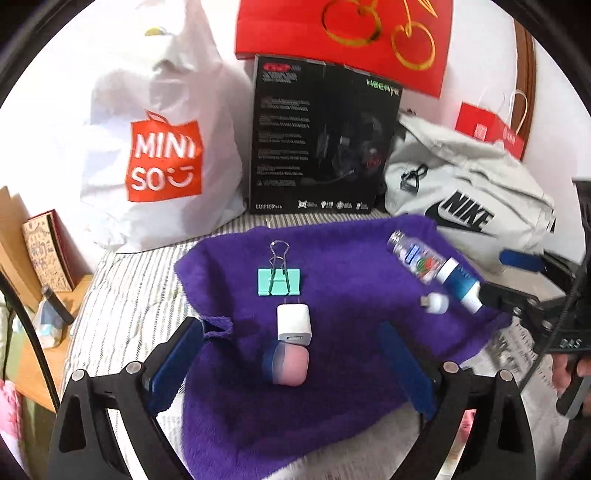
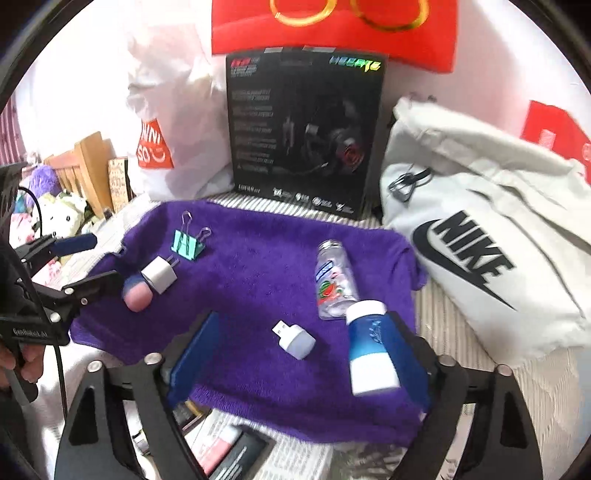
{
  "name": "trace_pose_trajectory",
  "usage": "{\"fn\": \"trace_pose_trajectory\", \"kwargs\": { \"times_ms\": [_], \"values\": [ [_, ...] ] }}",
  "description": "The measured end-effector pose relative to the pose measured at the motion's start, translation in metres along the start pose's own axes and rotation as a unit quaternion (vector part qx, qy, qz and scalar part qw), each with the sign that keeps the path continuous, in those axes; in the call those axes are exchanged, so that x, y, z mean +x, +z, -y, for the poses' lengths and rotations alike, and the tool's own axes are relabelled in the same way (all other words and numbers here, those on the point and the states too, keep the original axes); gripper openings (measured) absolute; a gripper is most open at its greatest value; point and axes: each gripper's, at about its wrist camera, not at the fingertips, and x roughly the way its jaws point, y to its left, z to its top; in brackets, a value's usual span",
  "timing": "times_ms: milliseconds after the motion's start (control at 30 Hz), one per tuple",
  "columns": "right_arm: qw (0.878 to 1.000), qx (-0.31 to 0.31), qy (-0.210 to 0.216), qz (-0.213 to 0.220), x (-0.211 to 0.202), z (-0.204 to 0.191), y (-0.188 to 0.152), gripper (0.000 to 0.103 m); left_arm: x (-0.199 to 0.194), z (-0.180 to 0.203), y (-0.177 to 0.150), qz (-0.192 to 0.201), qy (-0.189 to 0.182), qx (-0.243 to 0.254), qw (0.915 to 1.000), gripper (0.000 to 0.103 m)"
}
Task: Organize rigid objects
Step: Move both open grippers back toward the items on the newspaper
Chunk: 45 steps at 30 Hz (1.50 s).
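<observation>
A purple towel (image 1: 351, 280) (image 2: 258, 266) lies on the bed. On it are a teal binder clip (image 1: 279, 280) (image 2: 188, 245), a white charger plug (image 1: 293, 324) (image 2: 159, 275), a pink and blue cap-like piece (image 1: 286, 365) (image 2: 135, 295), a small white USB adapter (image 1: 436, 303) (image 2: 295, 338), a clear printed bottle (image 1: 415, 260) (image 2: 335, 282) and a blue and white container (image 1: 461, 290) (image 2: 371, 349). My left gripper (image 1: 291, 373) is open around the pink piece. My right gripper (image 2: 303, 354) is open, its right finger beside the blue and white container.
Behind the towel stand a white MINISO bag (image 1: 162, 147) (image 2: 162, 122), a black headset box (image 1: 321, 136) (image 2: 303, 129) and a grey Nike bag (image 1: 469, 206) (image 2: 487, 229). A red bag (image 1: 343, 33) hangs above. A wooden shelf (image 1: 40, 258) is left. Small boxes (image 2: 229, 446) lie under my right gripper.
</observation>
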Motion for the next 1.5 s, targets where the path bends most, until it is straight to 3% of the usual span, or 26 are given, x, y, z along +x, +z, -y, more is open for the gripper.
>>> {"fn": "trace_pose_trajectory", "kwargs": {
  "times_ms": [200,333,433,600,733,1167,1367,1500],
  "values": [
    [0.999,0.029,0.018,0.001,-0.044,0.013,-0.016,0.101,-0.034,0.003,-0.007,-0.012,0.046,0.000,0.9989,0.103],
    [0.999,0.041,0.004,0.008,-0.069,0.022,-0.045,0.103,-0.055,0.007,-0.032,-0.016,0.085,0.007,0.9962,0.103],
    [0.999,0.043,-0.005,-0.014,-0.077,0.026,-0.075,0.103,-0.063,0.007,-0.056,-0.035,0.106,0.010,0.9937,0.103],
    [0.998,0.029,-0.027,-0.052,-0.076,0.026,-0.123,0.103,-0.058,0.011,-0.095,-0.065,0.099,0.007,0.9930,0.103],
    [0.996,0.048,-0.029,-0.068,-0.060,0.032,-0.140,0.103,-0.037,0.013,-0.110,-0.088,0.095,-0.010,0.9916,0.103],
    [0.992,0.104,-0.012,-0.069,-0.033,0.049,-0.143,0.103,-0.020,0.013,-0.123,-0.100,0.100,-0.026,0.9896,0.103],
    [0.992,0.065,-0.055,-0.092,-0.024,0.035,-0.142,0.103,-0.019,0.009,-0.123,-0.102,0.092,-0.036,0.9898,0.103],
    [0.992,0.069,-0.052,-0.092,-0.025,0.037,-0.143,0.103,-0.018,0.008,-0.124,-0.103,0.090,-0.038,0.9898,0.103]
  ]
}}
